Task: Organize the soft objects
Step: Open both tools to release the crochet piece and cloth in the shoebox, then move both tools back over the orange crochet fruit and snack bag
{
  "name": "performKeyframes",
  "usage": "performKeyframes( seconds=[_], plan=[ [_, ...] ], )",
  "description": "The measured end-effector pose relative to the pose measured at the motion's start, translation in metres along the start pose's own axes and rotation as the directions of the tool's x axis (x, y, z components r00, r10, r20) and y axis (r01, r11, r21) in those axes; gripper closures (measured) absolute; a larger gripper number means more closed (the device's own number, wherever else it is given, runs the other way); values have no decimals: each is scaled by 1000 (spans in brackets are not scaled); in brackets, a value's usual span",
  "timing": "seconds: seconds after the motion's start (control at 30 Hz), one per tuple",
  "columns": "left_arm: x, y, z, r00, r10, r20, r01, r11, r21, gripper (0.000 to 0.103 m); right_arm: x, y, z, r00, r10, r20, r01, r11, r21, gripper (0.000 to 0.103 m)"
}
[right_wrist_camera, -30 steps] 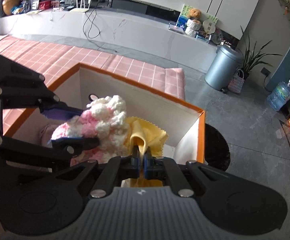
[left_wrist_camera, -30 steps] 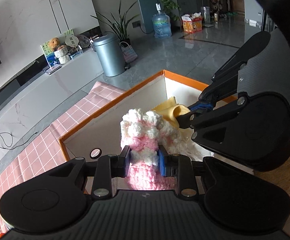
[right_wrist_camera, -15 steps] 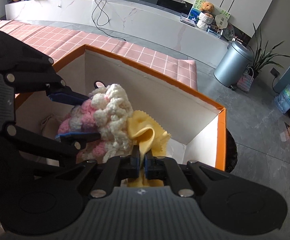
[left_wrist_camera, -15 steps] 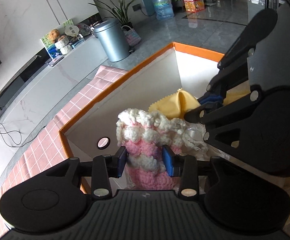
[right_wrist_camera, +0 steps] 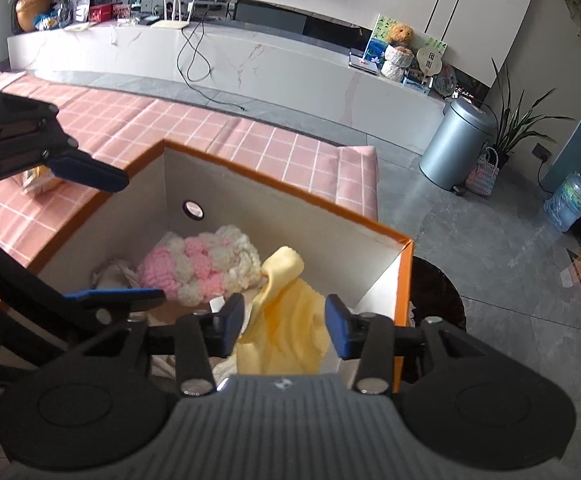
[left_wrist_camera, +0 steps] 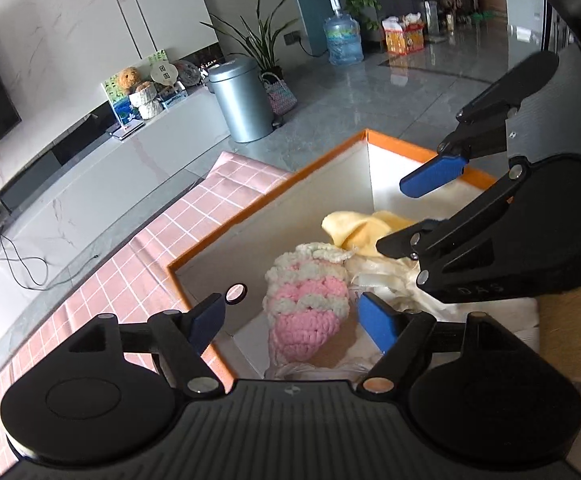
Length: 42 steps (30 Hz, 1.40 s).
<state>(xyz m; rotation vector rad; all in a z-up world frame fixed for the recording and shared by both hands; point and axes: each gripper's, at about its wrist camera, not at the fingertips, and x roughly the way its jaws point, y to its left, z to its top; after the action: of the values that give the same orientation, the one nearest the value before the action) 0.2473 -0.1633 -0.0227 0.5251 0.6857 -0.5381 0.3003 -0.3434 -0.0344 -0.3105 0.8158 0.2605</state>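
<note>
Pink checked cloth covers the bench (right_wrist_camera: 138, 128) under one orange-rimmed box (right_wrist_camera: 404, 280). Both jaws have just been opening. The left gripper (left_wrist_camera: 292, 320) stands spread wide around one pink-and-white crocheted piece (left_wrist_camera: 310, 300), clear of it; the right gripper (right_wrist_camera: 284, 320) straddles one yellow cloth (right_wrist_camera: 290, 332). Both lie in the box on white fabric.

We see the pink-and-white crochet piece (left_wrist_camera: 306, 300) lying on its side inside the orange-rimmed box (left_wrist_camera: 326, 152), bobbled and striped, resting on pale crumpled fabric (left_wrist_camera: 386, 276); its white end touches the yellow cloth (right_wrist_camera: 286, 320). The yellow cloth lies rumpled just beside it, nearer the box's corner; one fold stands up, its edge pinked.
</note>
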Motion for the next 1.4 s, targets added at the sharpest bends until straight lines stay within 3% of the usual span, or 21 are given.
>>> performKeyframes(
  seconds=[0.13,0.4,0.5,0.73,0.9,1.17,1.4],
  plan=[
    [-20,10,2,999,-28,38,30,998,-58,11,-20,-3,4,999,3,49,-6,998,61,34],
    [-63,24,-13,986,-5,166,46,969,-241,11,-64,11,-5,984,-41,173,17,990,138,25],
    [-79,32,-24,974,12,225,64,943,-328,11,-81,23,-13,972,-69,226,27,983,183,17],
    [-117,43,-65,943,132,305,30,880,-474,11,-107,65,-29,943,-98,319,6,961,277,17],
    [-135,55,-100,927,229,296,-26,827,-561,12,-114,105,-34,929,-82,362,-42,946,321,17],
    [-150,77,-154,924,317,213,-106,749,-654,17,-107,174,-33,915,-51,401,-75,953,295,17],
    [-155,93,-190,919,351,179,-148,728,-669,17,-72,226,-34,939,20,343,-97,974,207,17]
  ],
)
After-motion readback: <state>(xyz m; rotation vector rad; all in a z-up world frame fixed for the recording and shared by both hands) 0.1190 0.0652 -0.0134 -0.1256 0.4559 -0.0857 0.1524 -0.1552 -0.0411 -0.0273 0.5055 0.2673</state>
